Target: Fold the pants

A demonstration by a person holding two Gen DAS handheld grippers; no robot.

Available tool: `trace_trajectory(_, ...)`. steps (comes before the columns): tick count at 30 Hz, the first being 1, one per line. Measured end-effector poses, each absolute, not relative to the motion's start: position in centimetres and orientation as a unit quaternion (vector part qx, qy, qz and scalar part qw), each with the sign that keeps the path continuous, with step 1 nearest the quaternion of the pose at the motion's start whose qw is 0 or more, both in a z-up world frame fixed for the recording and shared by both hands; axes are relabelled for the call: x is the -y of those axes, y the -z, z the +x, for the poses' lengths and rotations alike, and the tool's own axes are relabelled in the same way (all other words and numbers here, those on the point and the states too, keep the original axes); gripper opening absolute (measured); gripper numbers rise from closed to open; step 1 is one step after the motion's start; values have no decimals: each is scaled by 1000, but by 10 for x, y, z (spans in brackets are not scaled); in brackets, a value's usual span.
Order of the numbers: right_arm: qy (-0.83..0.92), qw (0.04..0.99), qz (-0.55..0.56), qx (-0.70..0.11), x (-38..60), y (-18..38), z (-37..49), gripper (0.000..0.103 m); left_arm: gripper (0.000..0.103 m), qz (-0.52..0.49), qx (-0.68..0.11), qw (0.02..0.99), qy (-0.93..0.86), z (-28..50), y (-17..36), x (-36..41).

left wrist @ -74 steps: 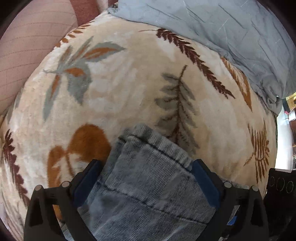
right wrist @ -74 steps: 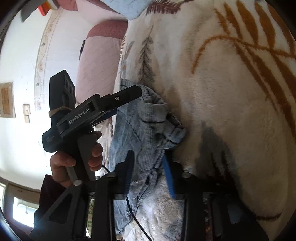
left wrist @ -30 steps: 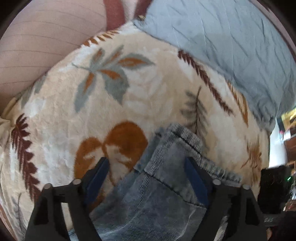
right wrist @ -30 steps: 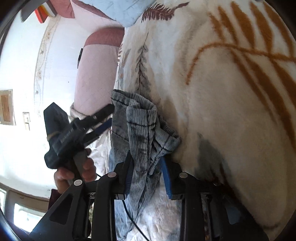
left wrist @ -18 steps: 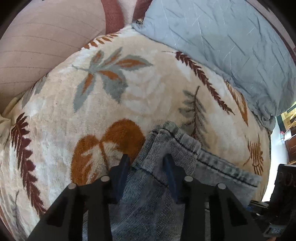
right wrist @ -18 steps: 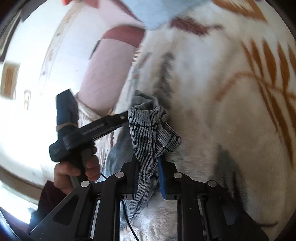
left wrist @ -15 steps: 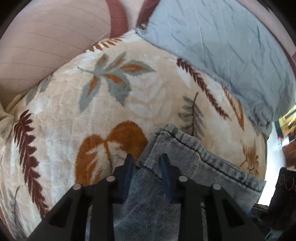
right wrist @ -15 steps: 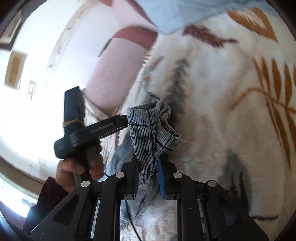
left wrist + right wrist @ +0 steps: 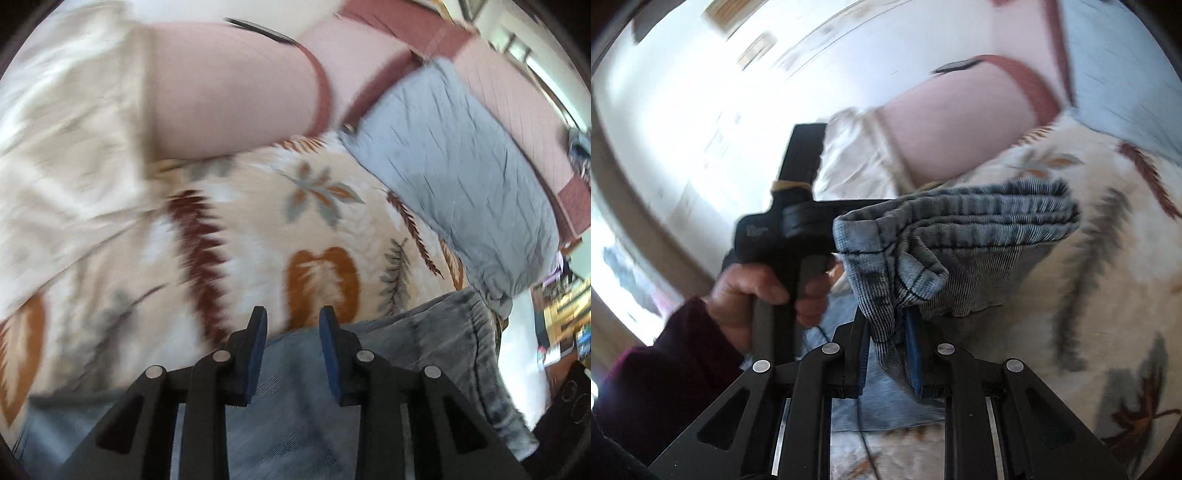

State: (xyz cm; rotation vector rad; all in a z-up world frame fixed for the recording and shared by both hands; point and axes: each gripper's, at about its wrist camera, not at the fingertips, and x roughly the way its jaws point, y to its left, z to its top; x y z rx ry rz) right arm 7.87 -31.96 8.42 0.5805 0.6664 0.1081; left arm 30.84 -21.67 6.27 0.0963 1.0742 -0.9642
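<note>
The pants (image 9: 424, 354) are faded blue denim, lying on a cream blanket (image 9: 258, 236) with a leaf print. In the left wrist view my left gripper (image 9: 291, 325) has its blue pads a little apart with denim between and below them; whether it pinches the cloth is unclear. In the right wrist view my right gripper (image 9: 886, 332) is shut on a bunched hem of the pants (image 9: 960, 229) and holds it lifted above the blanket (image 9: 1108, 295). The left gripper's black handle (image 9: 790, 221) and the hand on it show left of the lifted cloth.
A grey-blue pillow (image 9: 461, 177) lies at the back right of the bed. A pink padded headboard (image 9: 236, 88) with a dark red border stands behind. A pale sheet (image 9: 66, 147) hangs at the left. A room with furniture shows at the far right.
Both grippers closed on the pants' edge, then lifted and swung. The right gripper raised the bunched hem higher. The left view tilted up toward the headboard, with the denim now lower and to the right.
</note>
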Motion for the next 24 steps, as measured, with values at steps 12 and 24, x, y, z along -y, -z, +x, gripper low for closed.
trace_trajectory(12, -134, 882, 130, -433, 197, -36, 119, 26, 31, 8, -487, 797, 356, 314, -69, 44)
trace_trajectory(24, -132, 854, 290, -410, 259, -34, 120, 67, 48, 59, -466, 801, 371, 291, -86, 90)
